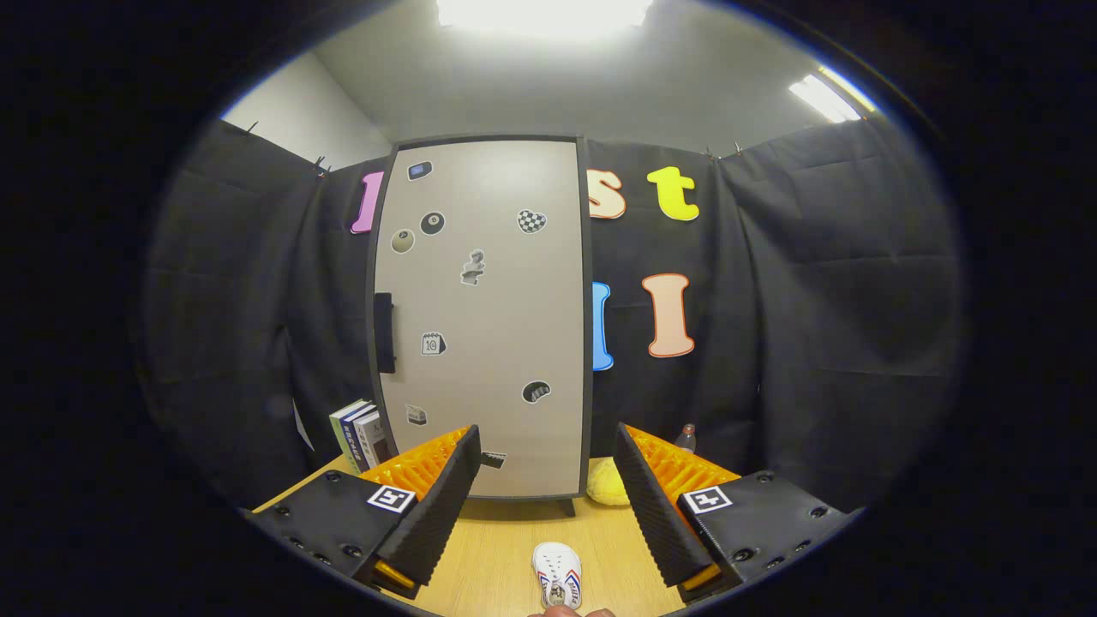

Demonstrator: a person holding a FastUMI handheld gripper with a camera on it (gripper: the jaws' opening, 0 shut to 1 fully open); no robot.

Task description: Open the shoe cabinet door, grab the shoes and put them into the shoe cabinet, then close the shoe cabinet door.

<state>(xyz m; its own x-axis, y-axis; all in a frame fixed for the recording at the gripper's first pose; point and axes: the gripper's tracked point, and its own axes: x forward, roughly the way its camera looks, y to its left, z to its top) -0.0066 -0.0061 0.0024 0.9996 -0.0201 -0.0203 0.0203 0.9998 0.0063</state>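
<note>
A tall beige shoe cabinet (pixel 484 317) with a dark frame stands upright on the wooden table, straight ahead beyond my fingers. Its door is closed, dotted with several small stickers, and a dark handle (pixel 383 332) sits on its left edge. A small white shoe (pixel 558 574) with red and blue marks lies on the table between my fingers, close below me, toe toward the cabinet. My gripper (pixel 548 480) is open, its fingers wide apart on either side of the shoe and touching nothing.
A few upright books (pixel 362 434) stand left of the cabinet's foot. A yellow soft object (pixel 607 482) lies at its right foot, with a small bottle (pixel 685 439) behind it. A fingertip (pixel 561 611) shows just below the shoe. Black cloth walls surround the wooden table (pixel 506 557).
</note>
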